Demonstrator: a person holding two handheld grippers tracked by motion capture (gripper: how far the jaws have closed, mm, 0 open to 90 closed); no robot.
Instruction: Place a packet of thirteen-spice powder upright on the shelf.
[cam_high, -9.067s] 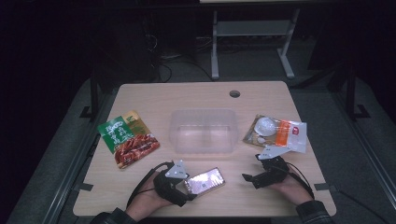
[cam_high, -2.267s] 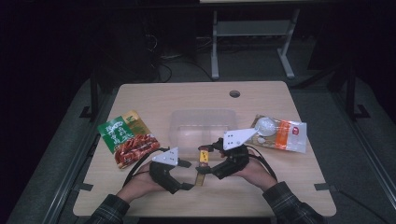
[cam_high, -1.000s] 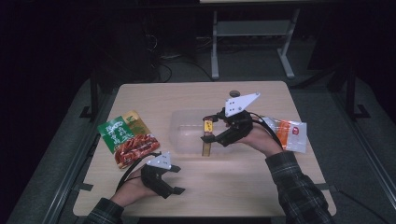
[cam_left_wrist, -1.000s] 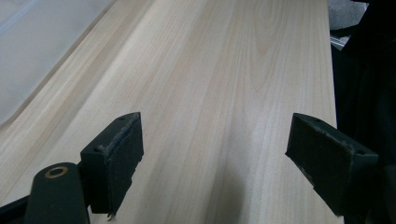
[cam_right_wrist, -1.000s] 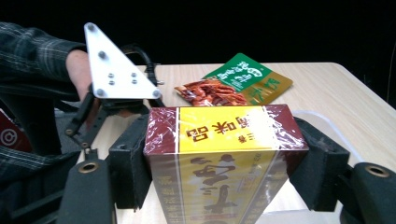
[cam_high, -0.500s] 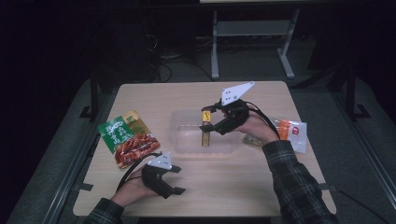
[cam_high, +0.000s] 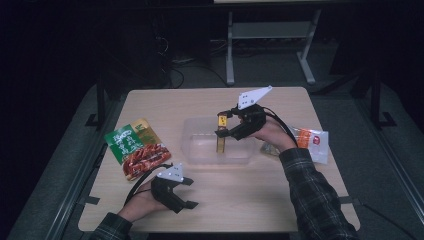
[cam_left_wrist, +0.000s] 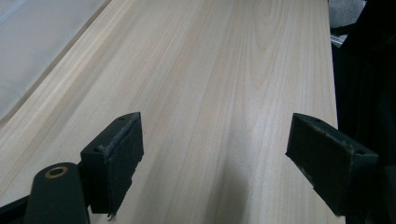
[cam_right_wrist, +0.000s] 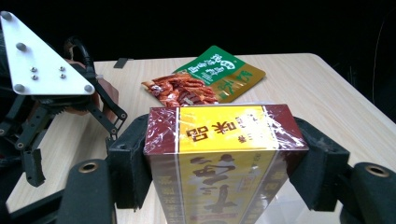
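My right gripper (cam_high: 224, 126) (cam_right_wrist: 224, 154) is shut on a maroon and yellow box (cam_high: 220, 137) (cam_right_wrist: 219, 158) wrapped in clear film. It holds the box upright over the clear plastic bin (cam_high: 200, 152), with the box's lower end down inside the bin. My left gripper (cam_high: 189, 196) (cam_left_wrist: 219, 156) rests near the table's front edge, open, with bare wood between its jaws. In the right gripper view the left gripper (cam_right_wrist: 42, 116) shows at the left.
A green snack packet (cam_high: 137, 150) (cam_right_wrist: 205, 79) with red food pictured lies left of the bin. A white and orange packet (cam_high: 310, 142) lies to the right, partly behind the right forearm. The wooden table (cam_high: 280, 185) ends close behind the left hand.
The right gripper has carried the box a little to the left and slightly down into the bin. The left gripper has stayed where it was.
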